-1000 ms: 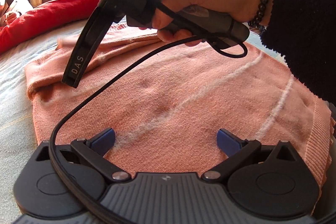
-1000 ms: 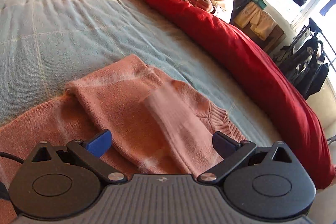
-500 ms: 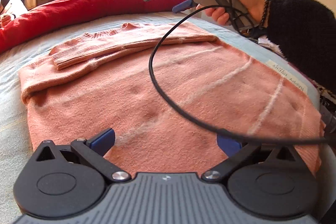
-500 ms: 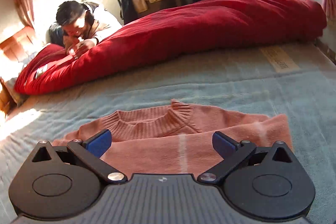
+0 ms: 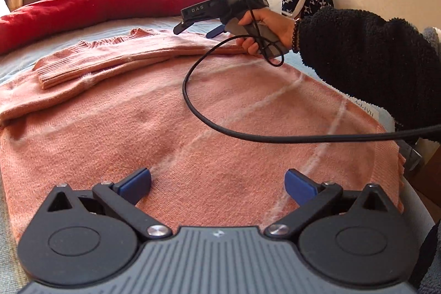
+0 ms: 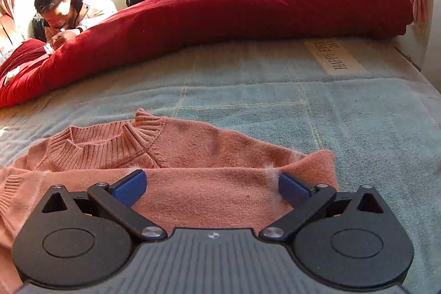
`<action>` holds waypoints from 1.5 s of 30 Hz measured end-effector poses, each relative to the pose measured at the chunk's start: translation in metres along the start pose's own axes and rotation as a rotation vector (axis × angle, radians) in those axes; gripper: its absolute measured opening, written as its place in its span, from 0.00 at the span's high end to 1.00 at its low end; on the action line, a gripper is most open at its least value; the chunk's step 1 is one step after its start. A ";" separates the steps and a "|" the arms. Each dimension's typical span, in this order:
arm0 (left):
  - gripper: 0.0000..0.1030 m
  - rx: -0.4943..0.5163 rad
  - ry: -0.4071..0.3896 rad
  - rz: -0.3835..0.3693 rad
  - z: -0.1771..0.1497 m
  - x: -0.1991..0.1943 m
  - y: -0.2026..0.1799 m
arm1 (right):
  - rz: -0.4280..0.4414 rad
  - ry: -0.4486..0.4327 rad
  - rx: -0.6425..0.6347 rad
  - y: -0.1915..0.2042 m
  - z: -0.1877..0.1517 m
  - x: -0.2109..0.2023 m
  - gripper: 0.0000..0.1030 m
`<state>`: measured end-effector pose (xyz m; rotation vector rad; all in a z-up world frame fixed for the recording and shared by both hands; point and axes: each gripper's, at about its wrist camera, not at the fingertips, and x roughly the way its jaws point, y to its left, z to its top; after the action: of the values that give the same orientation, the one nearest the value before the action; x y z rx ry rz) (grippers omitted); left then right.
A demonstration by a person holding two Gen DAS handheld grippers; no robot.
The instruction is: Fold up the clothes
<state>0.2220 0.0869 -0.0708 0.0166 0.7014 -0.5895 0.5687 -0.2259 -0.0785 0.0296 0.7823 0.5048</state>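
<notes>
Hovering over pink sweater (image 5: 209, 112), left gripper (image 5: 217, 182) spread wide, nothing betw blue pads, low over hem end. Right gripper (image 6: 212, 185) also wide open, empty, just above folded sleeve (image 6: 209, 183) near collar (image 6: 110, 145). Right hand (image 5: 264, 29) grips its handle, black cable (image 5: 193, 104) looping across sweater. Sweater flat on blue bedspread (image 6: 303, 112), red duvet (image 6: 248, 7) behind.

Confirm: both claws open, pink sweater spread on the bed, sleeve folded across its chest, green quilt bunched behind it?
The quilt is red, not green, as the right wrist view shows. Otherwise right: left claw and right claw are open, sleeve folded across the pink sweater.
</notes>
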 end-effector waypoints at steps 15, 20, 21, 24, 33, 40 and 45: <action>0.01 0.014 0.007 0.020 0.000 0.001 -0.002 | 0.089 0.058 0.048 0.006 -0.035 -0.072 0.00; 0.01 0.024 0.011 0.033 0.003 -0.007 -0.007 | -0.008 0.158 -0.030 0.015 -0.057 -0.067 0.00; 0.01 0.035 0.004 0.034 0.004 -0.011 -0.009 | -0.010 0.148 -0.037 0.019 -0.057 -0.070 0.00; 0.01 0.052 -0.024 0.004 0.006 -0.019 -0.012 | 0.035 0.105 -0.052 0.039 -0.044 -0.079 0.00; 0.01 0.135 0.042 0.018 0.002 -0.008 -0.026 | -0.009 0.141 -0.147 0.082 -0.044 -0.027 0.00; 0.01 0.156 0.020 0.023 0.004 -0.014 -0.036 | -0.025 0.092 -0.115 0.065 -0.050 -0.098 0.00; 0.01 0.231 0.021 -0.004 0.009 -0.015 -0.064 | -0.021 -0.021 -0.064 0.045 -0.063 -0.186 0.00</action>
<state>0.1851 0.0387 -0.0431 0.2363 0.6506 -0.6721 0.3949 -0.2789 0.0099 -0.0330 0.7449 0.5087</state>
